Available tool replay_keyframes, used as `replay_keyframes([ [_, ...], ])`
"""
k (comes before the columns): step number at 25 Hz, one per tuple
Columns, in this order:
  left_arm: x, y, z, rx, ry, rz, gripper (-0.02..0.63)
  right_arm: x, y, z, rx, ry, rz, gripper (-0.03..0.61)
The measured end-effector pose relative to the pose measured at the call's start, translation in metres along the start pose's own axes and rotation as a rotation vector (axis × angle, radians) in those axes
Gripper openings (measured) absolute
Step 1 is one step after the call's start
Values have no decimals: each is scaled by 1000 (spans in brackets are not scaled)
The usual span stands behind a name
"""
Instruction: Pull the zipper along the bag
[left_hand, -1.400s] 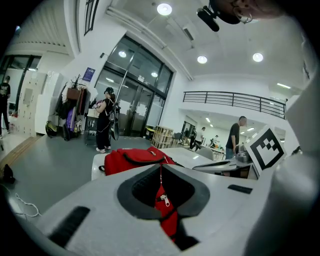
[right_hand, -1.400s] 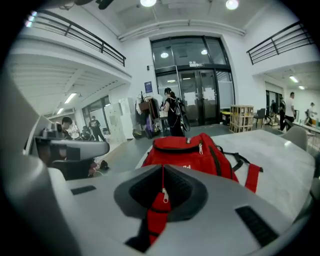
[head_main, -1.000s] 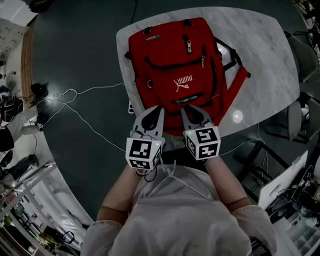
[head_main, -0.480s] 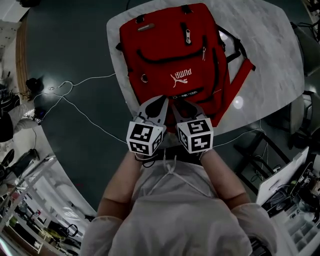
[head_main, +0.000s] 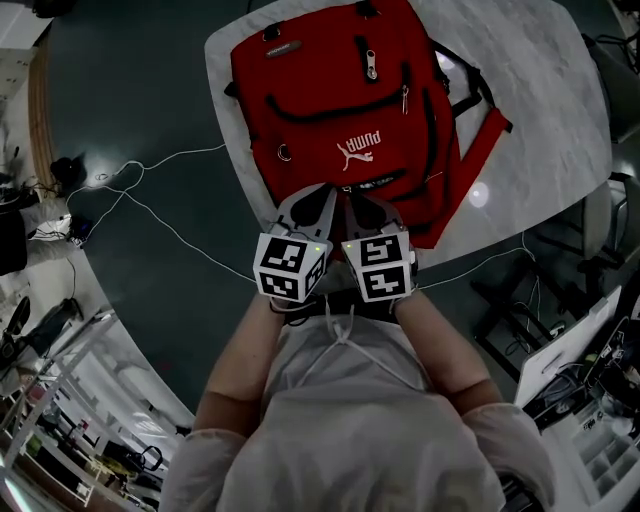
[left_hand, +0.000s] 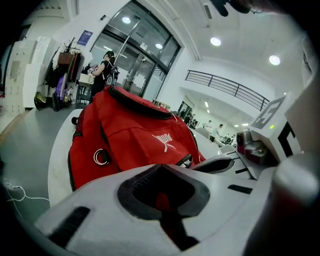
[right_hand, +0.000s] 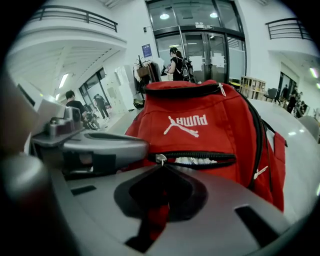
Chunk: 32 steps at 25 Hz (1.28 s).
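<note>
The left tongs (head_main: 320, 194) have closed in toward their partner over the last second. The two marker cubes, apart before, now sit almost side by side. The tong tips lie over the lower front of the red Puma backpack (head_main: 340, 100), which lies flat on the pale bench (head_main: 540, 90). In the left gripper view the jaws are drawn together. Only the bag's red shows through the slot between them, and I cannot tell whether any fabric is pinched there.

The right tongs (head_main: 354, 198) have slid inward the same way. In the right gripper view their jaws are also pressed together, and the metal zipper pull (right_hand: 160, 159) stands just at their tip. It is touching or very nearly so, but I cannot say whether it is actually caught.

To the right of the pull, the lower pocket zipper (right_hand: 200, 156) gapes a little, with something silvery showing inside.

The approach looks finished. The left tongs seem placed to steady the bag while the right takes the pull, and the run along the track appears not yet begun.
</note>
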<state>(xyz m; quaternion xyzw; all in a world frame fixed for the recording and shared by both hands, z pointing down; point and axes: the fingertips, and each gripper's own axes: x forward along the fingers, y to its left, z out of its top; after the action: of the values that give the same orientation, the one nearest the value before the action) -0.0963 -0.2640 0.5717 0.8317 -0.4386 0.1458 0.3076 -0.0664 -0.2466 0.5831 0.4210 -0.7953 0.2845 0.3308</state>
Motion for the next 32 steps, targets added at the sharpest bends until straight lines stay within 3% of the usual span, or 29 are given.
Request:
replay_keyframes([
  [5, 4, 0, -2, 86, 59, 57, 20, -5, 0, 0, 37, 3, 50, 28],
  [13, 9, -2, -5, 163, 113, 83, 20, -10, 1, 4, -90, 16, 49, 26],
  [19, 8, -1, -6, 127, 130, 81, 20, -18, -9, 9, -172, 57, 21, 26],
  [32, 8, 4, -4, 130, 149, 75, 20, -27, -32, 8, -109, 39, -8, 26],
])
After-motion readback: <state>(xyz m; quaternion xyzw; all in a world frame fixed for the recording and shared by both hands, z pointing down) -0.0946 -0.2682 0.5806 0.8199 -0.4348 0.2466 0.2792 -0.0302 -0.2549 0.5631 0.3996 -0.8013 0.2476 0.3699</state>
